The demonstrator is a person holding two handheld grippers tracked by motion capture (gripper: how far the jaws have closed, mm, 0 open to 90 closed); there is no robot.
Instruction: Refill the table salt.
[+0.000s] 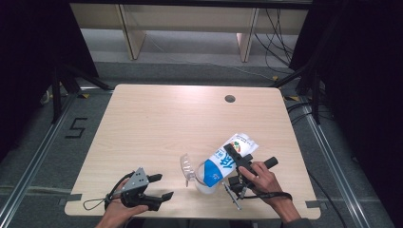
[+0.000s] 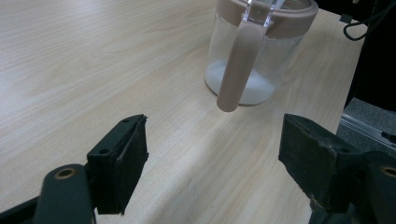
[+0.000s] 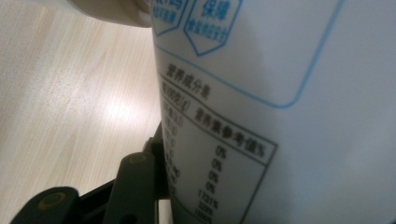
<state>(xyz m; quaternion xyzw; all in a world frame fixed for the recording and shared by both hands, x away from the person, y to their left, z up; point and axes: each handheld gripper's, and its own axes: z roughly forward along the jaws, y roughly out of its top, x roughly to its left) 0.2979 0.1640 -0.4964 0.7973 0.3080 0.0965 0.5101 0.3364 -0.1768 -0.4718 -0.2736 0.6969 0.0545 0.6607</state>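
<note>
— What does the bag look like?

— A white pouch [image 1: 231,156] with blue panels and printed text, tilted mouth-down over a clear jar [image 2: 256,56] near the desk's [image 1: 157,118] front edge, toward its right corner. White powder lies in the jar.

— And the tongs?

— The right gripper [image 1: 236,159] pinches the pouch. The left gripper [image 2: 212,158] hangs spread and empty by the front-left corner.
</note>
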